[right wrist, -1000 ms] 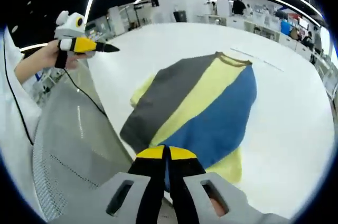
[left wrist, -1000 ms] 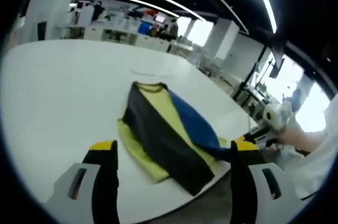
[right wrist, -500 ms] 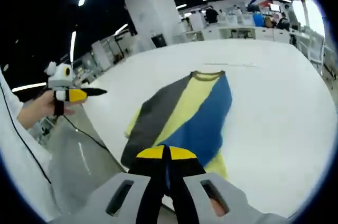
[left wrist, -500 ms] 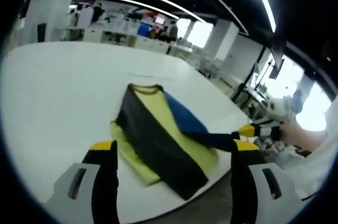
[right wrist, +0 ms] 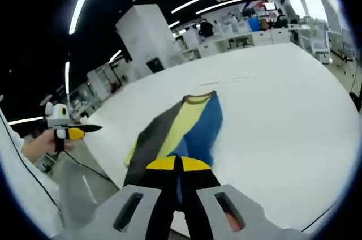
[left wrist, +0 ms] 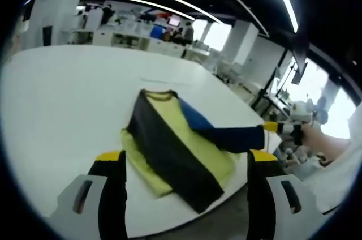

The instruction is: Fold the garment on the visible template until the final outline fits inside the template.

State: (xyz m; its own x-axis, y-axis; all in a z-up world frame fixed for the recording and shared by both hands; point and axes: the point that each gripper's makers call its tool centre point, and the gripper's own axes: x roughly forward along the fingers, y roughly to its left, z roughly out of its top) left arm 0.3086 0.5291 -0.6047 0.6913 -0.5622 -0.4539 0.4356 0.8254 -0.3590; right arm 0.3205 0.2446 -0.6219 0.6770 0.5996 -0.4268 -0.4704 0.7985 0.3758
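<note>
The left gripper (left wrist: 181, 180) hangs with jaws spread and empty, short of the colour-block shirt (left wrist: 169, 146) lying on the white table (left wrist: 62, 87). The right gripper (right wrist: 177, 167) pinches the shirt's blue edge (right wrist: 199, 132), lifted off the table. The fold looks barely started; I cannot make out any template.
</note>
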